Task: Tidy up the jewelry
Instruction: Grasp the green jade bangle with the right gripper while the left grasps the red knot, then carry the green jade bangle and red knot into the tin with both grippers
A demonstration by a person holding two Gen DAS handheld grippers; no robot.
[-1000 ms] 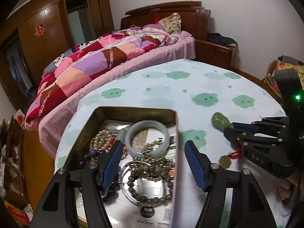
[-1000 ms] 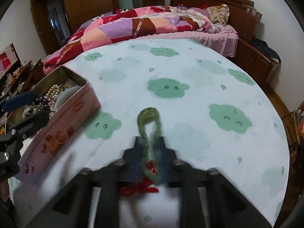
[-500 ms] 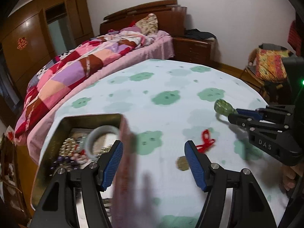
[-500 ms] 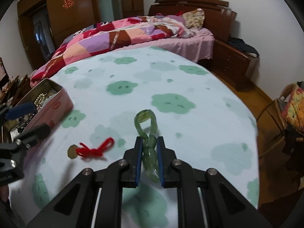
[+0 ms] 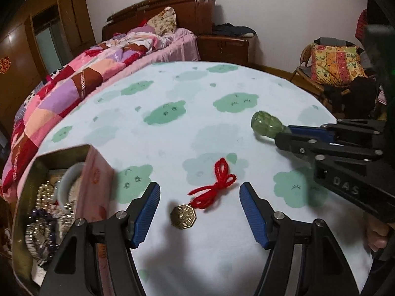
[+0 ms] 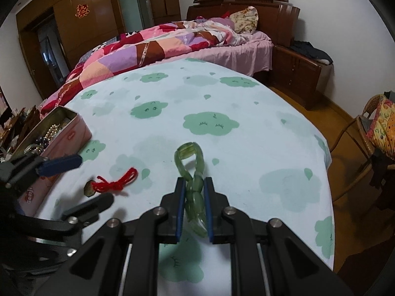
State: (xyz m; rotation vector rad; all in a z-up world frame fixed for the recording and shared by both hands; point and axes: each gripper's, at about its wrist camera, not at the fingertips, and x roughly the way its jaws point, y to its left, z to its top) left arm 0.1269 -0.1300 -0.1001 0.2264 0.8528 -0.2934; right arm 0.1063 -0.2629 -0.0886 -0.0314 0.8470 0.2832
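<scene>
Step in hand: gathering loose pieces from the table (image 5: pixel 172 93) into the tin (image 5: pixel 96 172); by my reading, the charm is the next pick.

Left tongs (image 5: pixel 199 212): spread wide, holding nothing, hanging low over the cloth with the charm between the two blue pads (image 5: pixel 145 212).

Charm (image 5: pixel 184 216): a brass eight-sided coin on a red cord (image 5: pixel 217 187), flat on the cloth; the cord trails off toward 1 o'clock from the coin in the left view.

Right tongs (image 6: pixel 193 207): pressed onto a green stone bracelet (image 6: pixel 191 165), which is squeezed into a narrow loop sticking out past the tips, clear of the cloth as far as I can tell.

Tin: open, at 9 o'clock in the left view, already holding beads, pearls and a pale bangle (image 5: pixel 70 180); in the right view it sits at 10 o'clock.

Next move, as I judge it: lower the left tongs and close on the knot of the cord, not the flat coin, which offers little to pinch.

Risk: the cord may slip, or the coin may swing once lifted.

Bracelet after that: carry toward the tin at the left.
</scene>
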